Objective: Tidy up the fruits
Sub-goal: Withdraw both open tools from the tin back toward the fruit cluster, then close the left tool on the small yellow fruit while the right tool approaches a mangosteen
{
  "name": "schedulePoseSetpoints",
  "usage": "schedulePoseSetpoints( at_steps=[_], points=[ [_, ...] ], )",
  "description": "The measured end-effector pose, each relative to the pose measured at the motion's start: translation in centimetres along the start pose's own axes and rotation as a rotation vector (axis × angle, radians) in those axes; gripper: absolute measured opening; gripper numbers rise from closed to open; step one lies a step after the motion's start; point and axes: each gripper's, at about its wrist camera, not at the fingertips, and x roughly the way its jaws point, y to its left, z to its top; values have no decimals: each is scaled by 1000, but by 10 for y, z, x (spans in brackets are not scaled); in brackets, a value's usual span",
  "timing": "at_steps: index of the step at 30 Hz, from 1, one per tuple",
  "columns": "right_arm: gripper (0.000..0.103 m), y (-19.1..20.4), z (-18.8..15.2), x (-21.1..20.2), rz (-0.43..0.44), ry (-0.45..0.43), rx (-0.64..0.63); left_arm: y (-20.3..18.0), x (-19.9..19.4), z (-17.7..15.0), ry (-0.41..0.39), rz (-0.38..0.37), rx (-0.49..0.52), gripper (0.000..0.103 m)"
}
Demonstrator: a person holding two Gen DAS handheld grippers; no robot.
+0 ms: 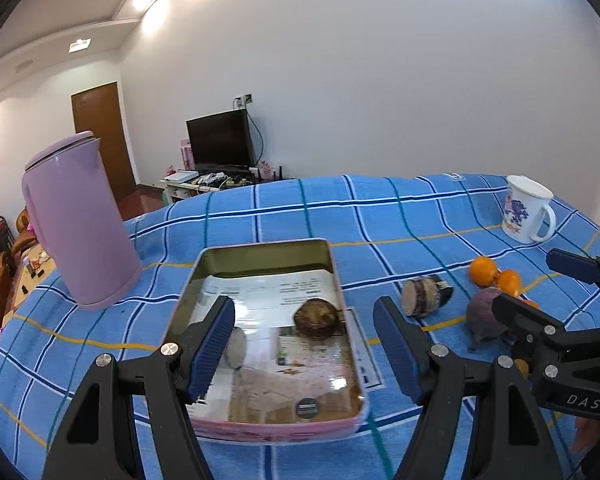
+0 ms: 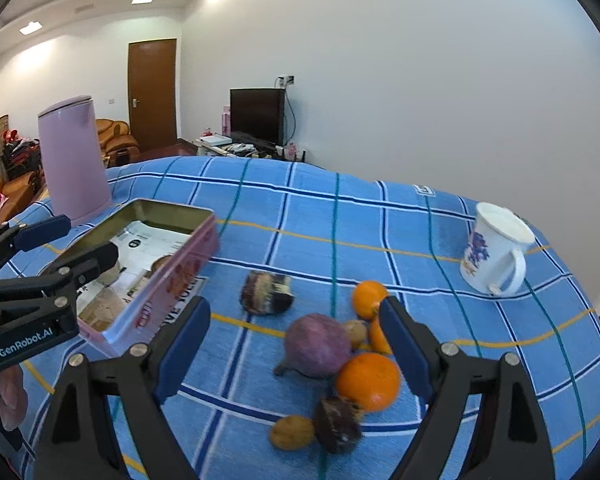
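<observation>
On the blue checked cloth [image 2: 300,216], both grippers wide open and empty, maybe reaching next for the purple fruit [image 2: 318,346] to put in the tin [image 1: 260,252].

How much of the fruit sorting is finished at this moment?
Early stage. Done: two pieces already lie in the pink tin, a brown one and a pale one. In hand: nothing; the left gripper and right gripper are both open. Left: the purple fruit, oranges and other pieces on the cloth.
</observation>
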Motion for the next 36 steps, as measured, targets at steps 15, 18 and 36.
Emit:
schedulePoseSetpoints(
  at_steps=[15, 18, 36],
  points=[
    [89, -65, -37, -21, -61, 47, 111, -52, 7, -8, 79, -114, 61, 73],
    [89, -81, -47, -25, -68, 63, 152, -71, 9, -12, 102, -159, 90, 73],
    [88, -112, -69, -29, -44, 98, 254, -135, 28, -34, 268, -384, 175, 49]
  ],
)
